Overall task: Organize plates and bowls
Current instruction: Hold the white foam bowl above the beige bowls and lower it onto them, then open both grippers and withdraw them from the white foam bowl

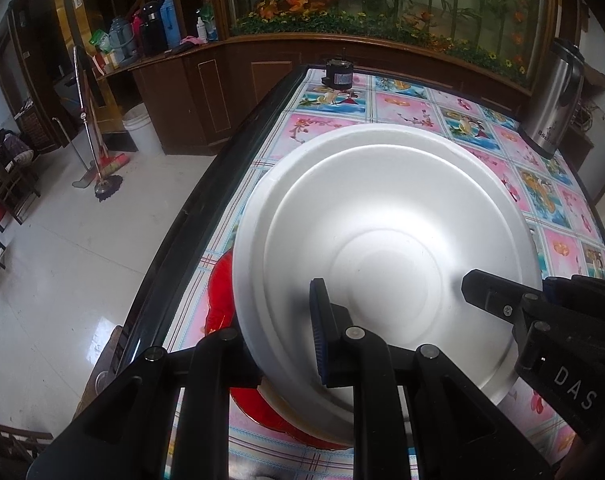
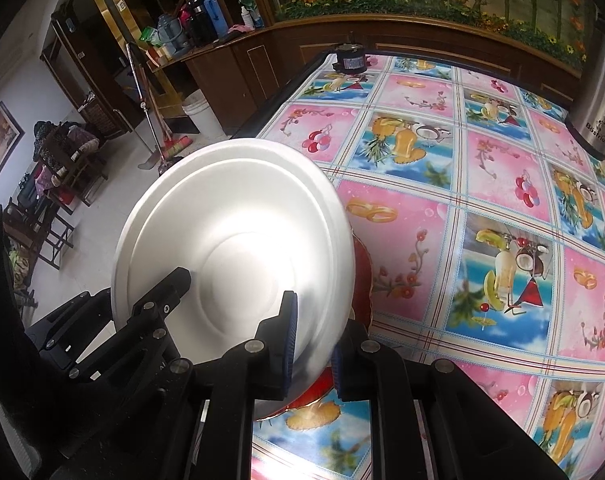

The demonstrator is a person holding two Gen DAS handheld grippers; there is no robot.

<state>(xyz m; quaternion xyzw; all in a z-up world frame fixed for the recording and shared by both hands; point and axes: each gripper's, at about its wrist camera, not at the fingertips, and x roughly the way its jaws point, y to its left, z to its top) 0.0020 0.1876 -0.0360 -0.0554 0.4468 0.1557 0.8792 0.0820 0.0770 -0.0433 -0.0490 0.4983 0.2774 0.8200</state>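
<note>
Matt white foam plate [image 1: 382, 216], glossy red plate [image 1: 218, 304], shiny printed vinyl tablecloth [image 2: 482, 184].

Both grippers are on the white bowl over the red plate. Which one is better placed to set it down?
Probably either; both grip it. The right gripper pinches the white bowl rim at the side nearest the red plate, with open tablecloth beside it. The left gripper also clamps the rim.
</note>
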